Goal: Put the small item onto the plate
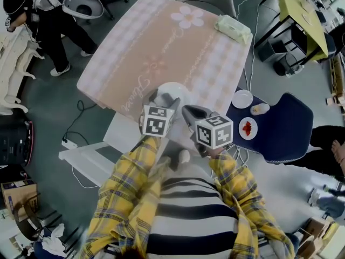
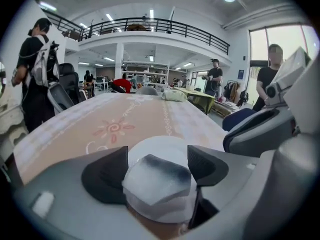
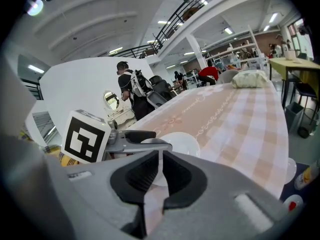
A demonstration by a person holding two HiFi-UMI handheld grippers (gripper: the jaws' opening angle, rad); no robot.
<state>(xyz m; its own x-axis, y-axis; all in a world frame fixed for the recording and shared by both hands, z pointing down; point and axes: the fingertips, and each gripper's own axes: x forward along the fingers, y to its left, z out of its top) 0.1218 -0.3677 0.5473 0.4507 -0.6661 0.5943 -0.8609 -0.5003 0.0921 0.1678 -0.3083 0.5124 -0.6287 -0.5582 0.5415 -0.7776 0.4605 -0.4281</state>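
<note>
A small whitish, grey-topped block lies on the white plate at the near edge of the pink checked table. My left gripper straddles it with jaws spread wide; the right pad stands clear of the block. In the head view this gripper hovers over the plate and hides the block. My right gripper is just right of it at the table's edge. Its jaws are together with nothing between them, pointing at the plate.
A pale green pack lies at the table's far corner. A blue chair on the right carries a white dish and a dish with red pieces. A person stands far left. A white bench sits below the table.
</note>
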